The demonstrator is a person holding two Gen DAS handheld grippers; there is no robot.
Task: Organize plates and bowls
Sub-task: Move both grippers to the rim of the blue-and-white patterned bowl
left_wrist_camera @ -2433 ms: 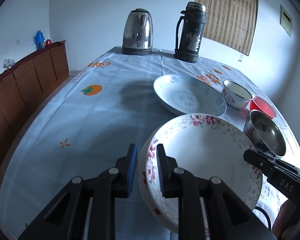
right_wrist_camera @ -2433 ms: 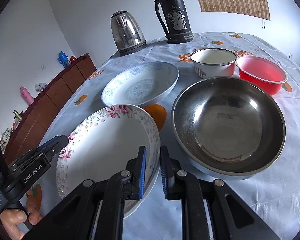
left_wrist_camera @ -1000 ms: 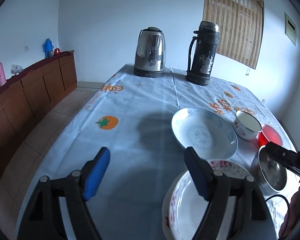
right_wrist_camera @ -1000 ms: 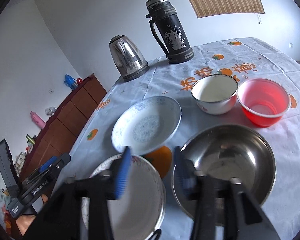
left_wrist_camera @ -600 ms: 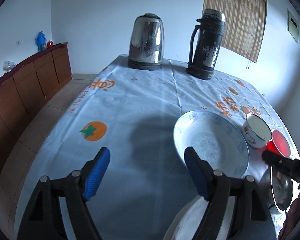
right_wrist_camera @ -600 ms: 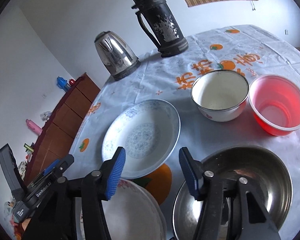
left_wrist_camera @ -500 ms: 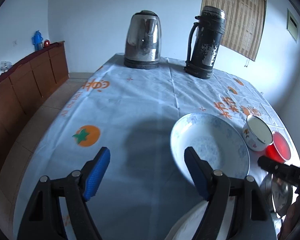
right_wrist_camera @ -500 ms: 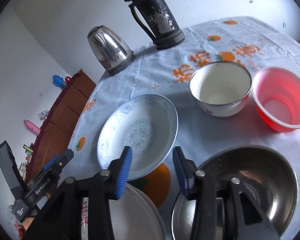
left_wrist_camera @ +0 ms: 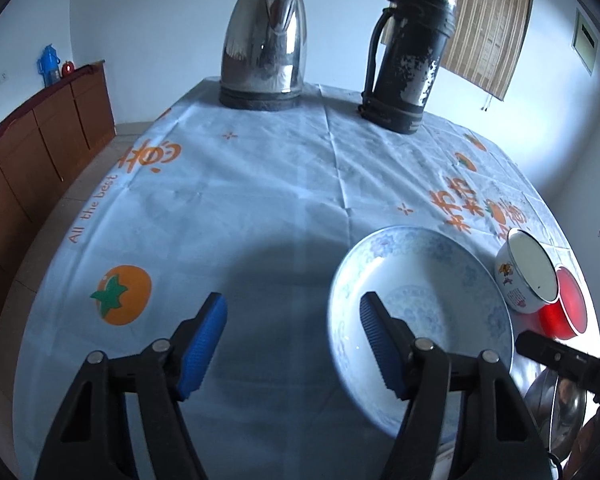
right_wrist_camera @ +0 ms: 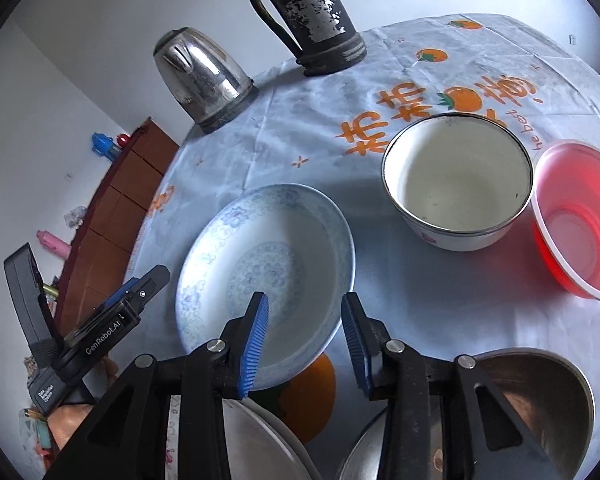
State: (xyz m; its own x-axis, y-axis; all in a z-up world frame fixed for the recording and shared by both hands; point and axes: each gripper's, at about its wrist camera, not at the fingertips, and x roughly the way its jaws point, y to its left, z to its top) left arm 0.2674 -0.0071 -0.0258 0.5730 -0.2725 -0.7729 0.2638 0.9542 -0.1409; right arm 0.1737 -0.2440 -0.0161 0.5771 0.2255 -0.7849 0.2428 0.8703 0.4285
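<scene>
A white plate with a blue pattern (left_wrist_camera: 428, 280) lies on the tablecloth. My left gripper (left_wrist_camera: 292, 340) hangs over its left rim, which lies between the blue pads; the jaws are closing and neither pad touches it. In the right wrist view the same plate (right_wrist_camera: 268, 256) has its near right rim between the pads of my right gripper (right_wrist_camera: 304, 340), which stand narrowly apart and do not press on it. A floral plate (right_wrist_camera: 260, 440) lies below the right gripper, mostly hidden. A white enamel bowl (right_wrist_camera: 456, 184), a red plastic bowl (right_wrist_camera: 580, 220) and a steel bowl (right_wrist_camera: 540, 400) stand to the right.
A steel kettle (left_wrist_camera: 264, 44) and a black flask (left_wrist_camera: 412, 56) stand at the far end of the table. A brown sideboard (left_wrist_camera: 40, 140) runs along the left wall. The table's left edge (left_wrist_camera: 40, 288) is near the left gripper.
Both grippers have let go of the floral plate, opened and moved forward and down to the blue-patterned plate. The right jaws have narrowed around its rim, and the left jaws have narrowed slightly.
</scene>
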